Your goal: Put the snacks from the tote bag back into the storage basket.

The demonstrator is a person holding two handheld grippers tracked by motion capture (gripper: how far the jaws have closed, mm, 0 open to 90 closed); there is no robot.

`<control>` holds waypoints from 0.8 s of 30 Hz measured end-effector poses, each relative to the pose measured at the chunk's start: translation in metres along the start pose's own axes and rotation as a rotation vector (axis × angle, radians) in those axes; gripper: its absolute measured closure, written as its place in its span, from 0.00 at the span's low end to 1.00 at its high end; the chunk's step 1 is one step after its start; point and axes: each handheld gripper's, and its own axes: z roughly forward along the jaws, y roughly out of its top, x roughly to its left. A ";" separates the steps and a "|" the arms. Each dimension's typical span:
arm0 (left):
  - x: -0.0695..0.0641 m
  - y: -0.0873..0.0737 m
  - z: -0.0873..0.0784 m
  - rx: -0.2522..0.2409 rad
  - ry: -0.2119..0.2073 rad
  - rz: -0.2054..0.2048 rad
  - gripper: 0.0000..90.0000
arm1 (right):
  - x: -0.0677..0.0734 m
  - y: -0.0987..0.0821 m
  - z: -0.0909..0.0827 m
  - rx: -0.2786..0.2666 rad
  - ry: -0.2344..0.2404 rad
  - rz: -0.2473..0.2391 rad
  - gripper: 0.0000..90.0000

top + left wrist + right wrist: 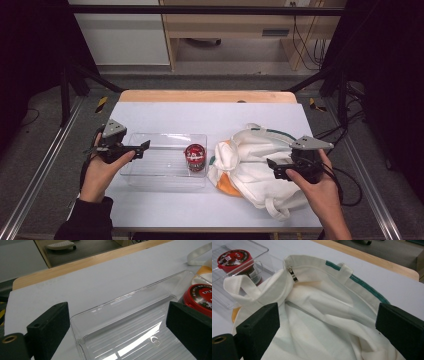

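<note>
Grippers poised over tray and bag.
Left gripper (145,145), jaws spread, empty, at clear tray (150,175) holding red jar (195,156); right gripper (271,167), jaws spread, empty, over white bag (245,160).

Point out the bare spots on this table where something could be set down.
Free: the white table behind the clear tray and cloth bag, and the near strip before them. The tray's left part is bare too. Crowded: the red-lidded jar in the tray's right end sits close beside the bag.
</note>
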 end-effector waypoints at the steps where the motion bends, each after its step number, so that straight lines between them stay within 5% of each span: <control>1: 0.000 0.000 0.000 0.000 0.000 0.000 0.06 | -0.001 -0.002 0.000 0.000 -0.001 0.003 0.07; 24: -0.002 0.000 0.002 0.003 -0.010 0.011 0.06 | -0.003 -0.038 0.011 0.025 -0.012 0.038 0.07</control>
